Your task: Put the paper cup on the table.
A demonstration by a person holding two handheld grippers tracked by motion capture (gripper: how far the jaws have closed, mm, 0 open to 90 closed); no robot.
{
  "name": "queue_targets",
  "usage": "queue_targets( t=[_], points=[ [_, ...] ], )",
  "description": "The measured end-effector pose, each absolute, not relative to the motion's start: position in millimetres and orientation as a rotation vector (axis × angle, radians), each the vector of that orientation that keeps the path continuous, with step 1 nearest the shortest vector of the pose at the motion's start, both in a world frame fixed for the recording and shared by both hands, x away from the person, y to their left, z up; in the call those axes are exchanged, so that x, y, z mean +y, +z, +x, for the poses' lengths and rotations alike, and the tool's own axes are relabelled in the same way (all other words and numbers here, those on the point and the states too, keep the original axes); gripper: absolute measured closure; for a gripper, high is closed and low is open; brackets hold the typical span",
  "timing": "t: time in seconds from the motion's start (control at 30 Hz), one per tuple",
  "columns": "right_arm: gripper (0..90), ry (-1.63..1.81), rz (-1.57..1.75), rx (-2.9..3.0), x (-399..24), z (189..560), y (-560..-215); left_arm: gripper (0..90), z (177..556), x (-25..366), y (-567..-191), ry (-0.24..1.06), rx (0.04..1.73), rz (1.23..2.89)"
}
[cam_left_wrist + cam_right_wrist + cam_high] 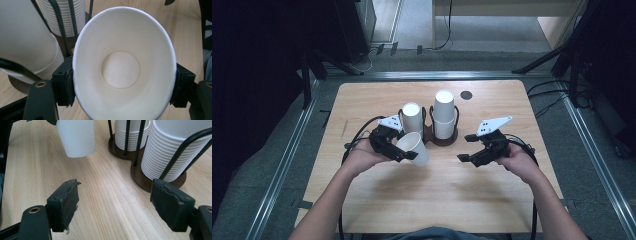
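Note:
A single white paper cup is held tilted above the table by my left gripper, whose jaws press its sides just below the rim. In the left gripper view the cup opens toward the camera, squeezed slightly oval between the pads. Two stacks of white cups stand in a dark wire holder just behind it. My right gripper hovers open to the right of the holder, with nothing between its jaws. In the right gripper view the held cup hangs at the upper left.
The light wooden table has bare room in front of both hands. A small dark round hole sits near its far edge. Metal rails, black stands and cables surround the table on the floor.

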State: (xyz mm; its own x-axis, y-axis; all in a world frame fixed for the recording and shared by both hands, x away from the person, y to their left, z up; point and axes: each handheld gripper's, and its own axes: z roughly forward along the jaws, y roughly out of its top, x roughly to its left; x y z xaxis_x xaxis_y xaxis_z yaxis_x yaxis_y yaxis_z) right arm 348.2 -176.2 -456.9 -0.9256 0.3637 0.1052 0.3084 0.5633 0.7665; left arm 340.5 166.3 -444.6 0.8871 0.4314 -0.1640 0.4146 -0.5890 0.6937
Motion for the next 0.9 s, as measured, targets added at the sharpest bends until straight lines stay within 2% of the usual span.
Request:
queue_targets(
  t=[0.9],
  points=[
    [23.0,1.311,0.603,2.71,-176.9,364.9,-460.4,25.2,342.0,224.4,-446.1,0.117,0.795,2.24]
  ],
)
